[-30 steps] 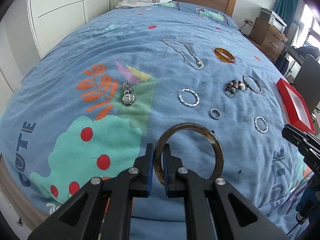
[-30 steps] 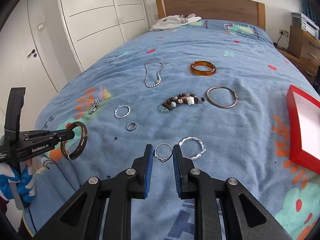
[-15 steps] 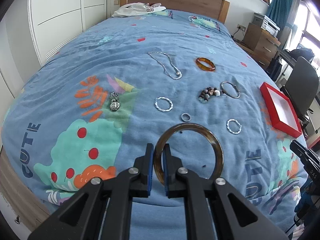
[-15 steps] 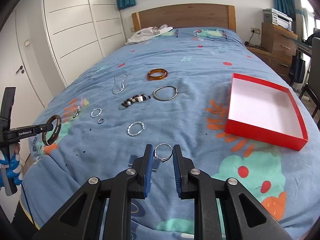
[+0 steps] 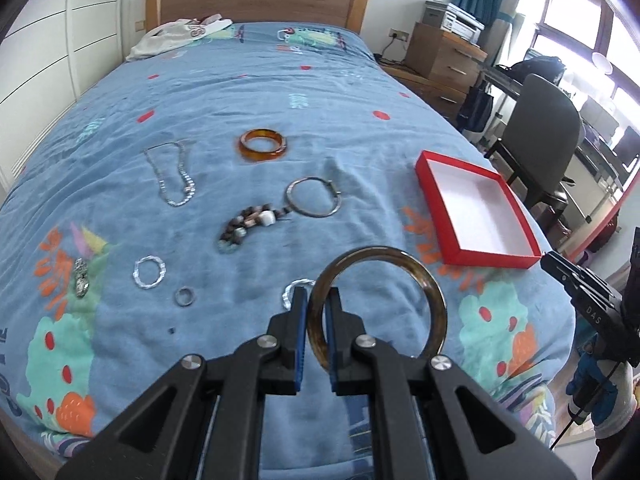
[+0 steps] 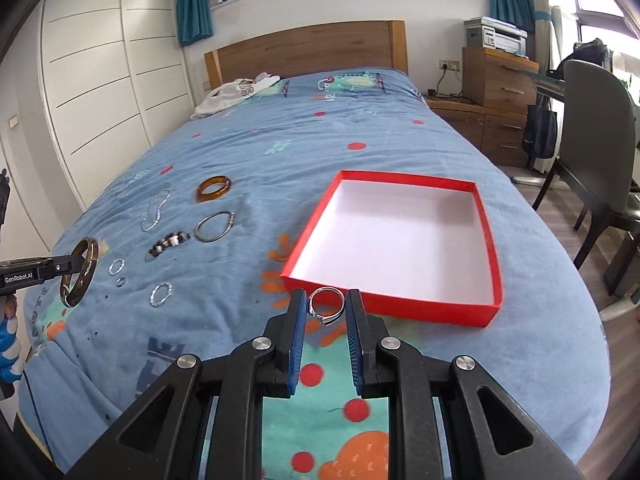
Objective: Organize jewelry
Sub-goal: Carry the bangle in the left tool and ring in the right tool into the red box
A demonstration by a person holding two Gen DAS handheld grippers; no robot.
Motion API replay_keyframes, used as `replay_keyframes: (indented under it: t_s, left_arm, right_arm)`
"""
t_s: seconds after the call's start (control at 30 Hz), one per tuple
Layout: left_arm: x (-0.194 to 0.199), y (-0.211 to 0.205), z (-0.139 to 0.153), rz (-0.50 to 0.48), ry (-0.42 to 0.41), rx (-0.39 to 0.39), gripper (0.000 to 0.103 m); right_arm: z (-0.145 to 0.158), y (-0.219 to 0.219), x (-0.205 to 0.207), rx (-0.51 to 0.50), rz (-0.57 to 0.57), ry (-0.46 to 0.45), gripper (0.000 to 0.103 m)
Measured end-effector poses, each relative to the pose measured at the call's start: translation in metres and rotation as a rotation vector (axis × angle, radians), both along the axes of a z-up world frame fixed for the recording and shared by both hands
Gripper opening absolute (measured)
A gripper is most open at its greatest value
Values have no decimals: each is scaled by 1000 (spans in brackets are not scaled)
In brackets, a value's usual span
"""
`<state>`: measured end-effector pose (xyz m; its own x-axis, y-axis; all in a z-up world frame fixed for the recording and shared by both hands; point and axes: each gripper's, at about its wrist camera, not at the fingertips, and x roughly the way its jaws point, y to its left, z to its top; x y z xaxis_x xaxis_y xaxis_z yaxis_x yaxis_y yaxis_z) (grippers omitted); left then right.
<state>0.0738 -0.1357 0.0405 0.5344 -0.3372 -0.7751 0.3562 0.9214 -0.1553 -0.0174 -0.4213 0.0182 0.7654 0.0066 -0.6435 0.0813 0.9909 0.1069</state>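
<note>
Bright daylight, window glare (right) – fisheye-warped edges

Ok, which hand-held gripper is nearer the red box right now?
Right. The right hand-held gripper, holding a ring, hangs just short of the red box; the left hand-held gripper is far off beside the bed's other edge.

The left gripper (image 6: 74, 266), seen from the right wrist, bears "GenRobot.AI" on its side. The right gripper (image 5: 550, 260), seen from the left wrist, shows "DAS". The bedspread (image 6: 240, 128) carries partly hidden letters; the garment (image 6: 236, 92) reads roughly "US".
</note>
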Motion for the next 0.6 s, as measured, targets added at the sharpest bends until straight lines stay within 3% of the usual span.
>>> replay_keyframes:
  t_s: [0.3,0.6]
  left_arm:
    - [47,-126,-15,-147,15,3,8]
    - [85,-224,-48,-250,67,13,8]
  right_arm:
    - [-10,-64,45,-15,-42,39,20]
    - [-40,-92,93,-42,25,140,20]
